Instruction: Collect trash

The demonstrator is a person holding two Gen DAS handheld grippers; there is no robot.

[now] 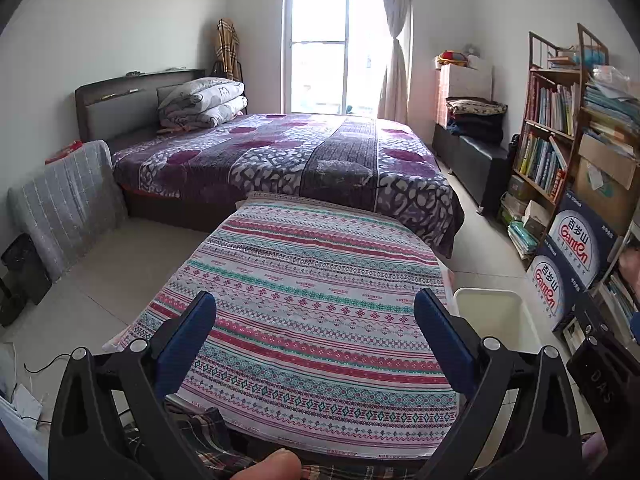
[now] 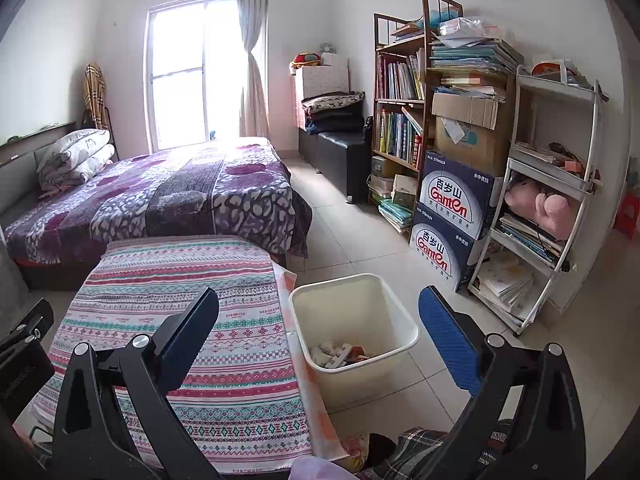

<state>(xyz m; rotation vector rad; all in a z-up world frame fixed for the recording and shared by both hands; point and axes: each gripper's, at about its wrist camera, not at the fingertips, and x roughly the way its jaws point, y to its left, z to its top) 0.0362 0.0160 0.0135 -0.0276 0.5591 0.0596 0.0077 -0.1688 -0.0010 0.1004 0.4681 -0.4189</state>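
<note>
Left wrist view: left gripper (image 1: 316, 322) fingers spread wide, nothing held, above striped table (image 1: 312, 280). Bin (image 1: 496, 320) just right of table.

Right wrist view: right gripper (image 2: 320, 330) fingers spread, empty. Trash (image 2: 340, 352) inside bin (image 2: 394, 308). Table looks bare; check for leftovers.

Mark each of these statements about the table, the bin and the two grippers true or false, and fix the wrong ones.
1. The left gripper is shut on trash. False: it is open, holding nothing.
2. The white bin stands on the floor beside the cloth-covered table. True.
3. The bin is empty. False: scraps of trash lie at its bottom.
4. The right gripper is open. True.
5. Trash lies on the tablecloth. False: none shows there.
</note>
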